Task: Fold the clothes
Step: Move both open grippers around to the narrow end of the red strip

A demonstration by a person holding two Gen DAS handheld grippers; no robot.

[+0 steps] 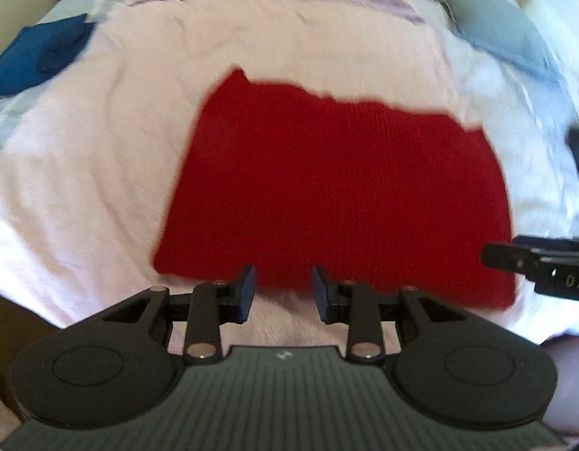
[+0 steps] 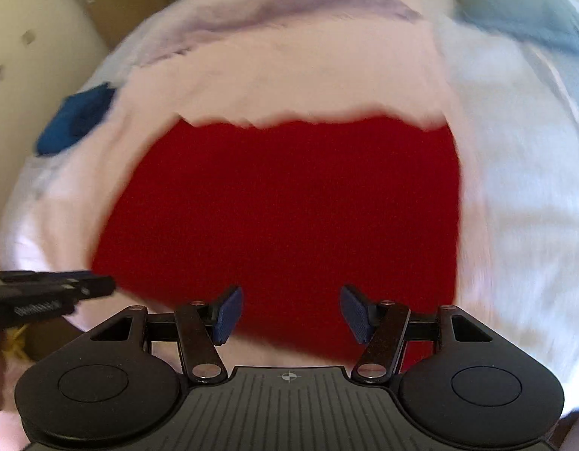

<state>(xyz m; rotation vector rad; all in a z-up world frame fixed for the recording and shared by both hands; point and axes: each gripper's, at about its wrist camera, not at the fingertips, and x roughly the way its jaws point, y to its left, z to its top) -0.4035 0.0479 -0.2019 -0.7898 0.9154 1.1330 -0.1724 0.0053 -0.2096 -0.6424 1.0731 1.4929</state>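
With both the left claw (image 1: 284, 293) and the right claw (image 2: 291, 314) wide and holding nothing just over the near hem of the flat red garment (image 1: 338, 195), a shallow bite could also snag the pink blanket (image 1: 101, 173) beneath.

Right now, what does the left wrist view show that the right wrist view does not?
Only the left wrist view: the left gripper open at the red cloth's near edge, and the right gripper from the side. Only the right wrist view: the right gripper open over the cloth, and beige furniture behind. Both: the red cloth, pink blanket, blue garment.
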